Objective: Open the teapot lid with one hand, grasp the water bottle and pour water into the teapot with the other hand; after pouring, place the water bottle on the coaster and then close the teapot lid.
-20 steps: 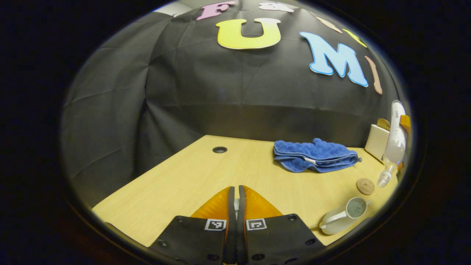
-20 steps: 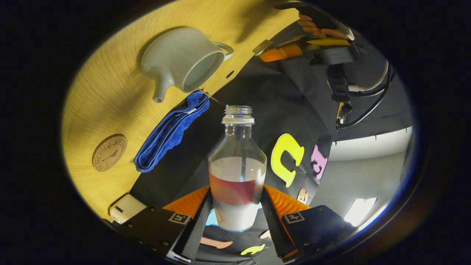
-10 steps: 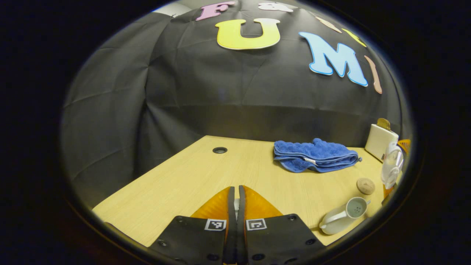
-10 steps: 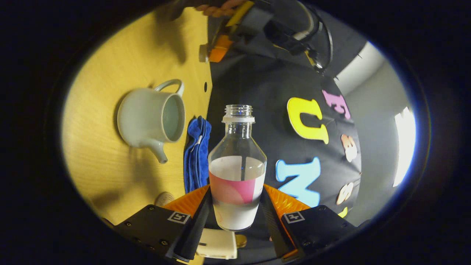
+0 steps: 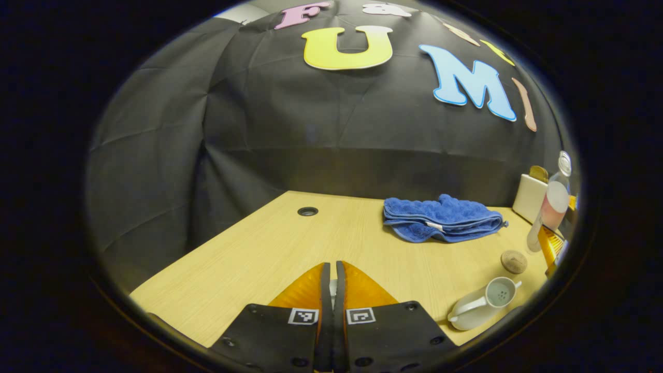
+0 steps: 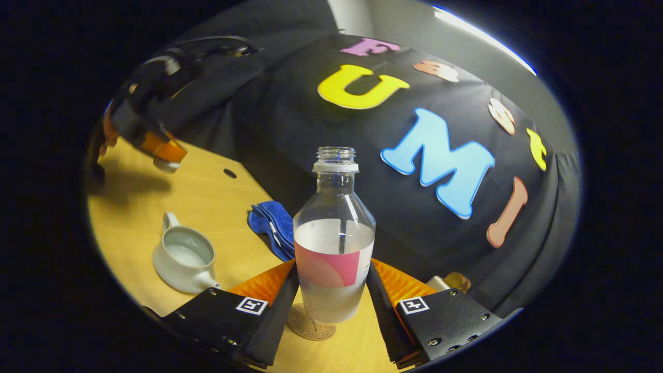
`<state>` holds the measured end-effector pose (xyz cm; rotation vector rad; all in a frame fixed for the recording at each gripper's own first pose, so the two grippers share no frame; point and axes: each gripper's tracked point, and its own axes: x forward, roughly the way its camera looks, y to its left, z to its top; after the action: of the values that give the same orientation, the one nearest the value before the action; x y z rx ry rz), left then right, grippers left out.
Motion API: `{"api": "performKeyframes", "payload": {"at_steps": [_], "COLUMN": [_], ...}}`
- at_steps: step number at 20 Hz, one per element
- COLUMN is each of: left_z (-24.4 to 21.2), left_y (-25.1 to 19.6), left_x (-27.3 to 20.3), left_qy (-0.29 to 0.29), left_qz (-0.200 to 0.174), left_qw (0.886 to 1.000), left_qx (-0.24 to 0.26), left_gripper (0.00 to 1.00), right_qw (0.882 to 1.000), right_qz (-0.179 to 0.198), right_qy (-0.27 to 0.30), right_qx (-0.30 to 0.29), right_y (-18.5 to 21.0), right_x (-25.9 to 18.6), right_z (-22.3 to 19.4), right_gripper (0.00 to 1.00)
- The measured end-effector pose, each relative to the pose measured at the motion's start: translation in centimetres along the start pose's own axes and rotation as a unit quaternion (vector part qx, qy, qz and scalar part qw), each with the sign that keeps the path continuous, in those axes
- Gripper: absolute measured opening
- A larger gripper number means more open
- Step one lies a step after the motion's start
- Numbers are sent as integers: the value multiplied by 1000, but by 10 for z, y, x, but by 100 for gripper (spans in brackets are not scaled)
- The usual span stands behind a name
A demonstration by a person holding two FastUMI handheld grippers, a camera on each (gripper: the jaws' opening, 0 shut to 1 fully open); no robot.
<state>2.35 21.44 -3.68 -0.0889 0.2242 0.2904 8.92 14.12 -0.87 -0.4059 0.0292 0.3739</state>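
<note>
1. In the right gripper view the right gripper has both fingers clamped on the lower body of the water bottle, which stands upright, uncapped and partly filled.
2. Directly under the bottle's base lies the round coaster; whether the bottle touches it cannot be told.
3. To the left of the bottle, on the wooden table, sits the white teapot, its top open with water showing inside and its spout pointing toward the bottle.
4. Just behind the bottle, between it and the black wall, lies a folded blue cloth.
5. Beyond the teapot, well apart from the bottle, the left gripper hangs above the table; a pale piece shows at its tip, too small to identify.
6. In the left gripper view the left gripper has its fingers pressed almost together, with a small pale thing between them that cannot be made out.
7. In that view the teapot stands nearest, the coaster just past it, the bottle beyond, beside a cream box.
</note>
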Motion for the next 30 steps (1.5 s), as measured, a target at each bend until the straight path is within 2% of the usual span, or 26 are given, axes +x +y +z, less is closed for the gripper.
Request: {"api": "performKeyframes", "payload": {"at_steps": [3,10,12,17,26,27,30], "left_z": [0,-2,-4,-6,-6,-6,-2], "left_y": [0,0,0,-1,-3,-3,-5], "left_x": [0,1,3,3,4,3,1], "left_qy": [0,2,4,6,8,7,2], "left_qz": [-1,1,1,2,-1,-1,-5], "left_qw": [1000,1000,1000,1000,1000,1000,1000], "left_qx": [0,3,4,5,6,6,5], "left_gripper": [6,6,6,6,6,6,6], "right_qw": [995,975,973,965,967,967,967], "right_qz": [1,6,-5,-1,-1,0,-5], "right_qy": [19,54,62,68,67,65,50], "right_qx": [100,217,222,254,246,246,250], "right_y": [-15,-27,-34,-37,-37,-38,-44], "right_x": [3,15,19,23,26,26,23], "right_z": [-19,-60,-69,-78,-77,-77,-69], "right_gripper": [77,77,77,78,80,87,90]}}
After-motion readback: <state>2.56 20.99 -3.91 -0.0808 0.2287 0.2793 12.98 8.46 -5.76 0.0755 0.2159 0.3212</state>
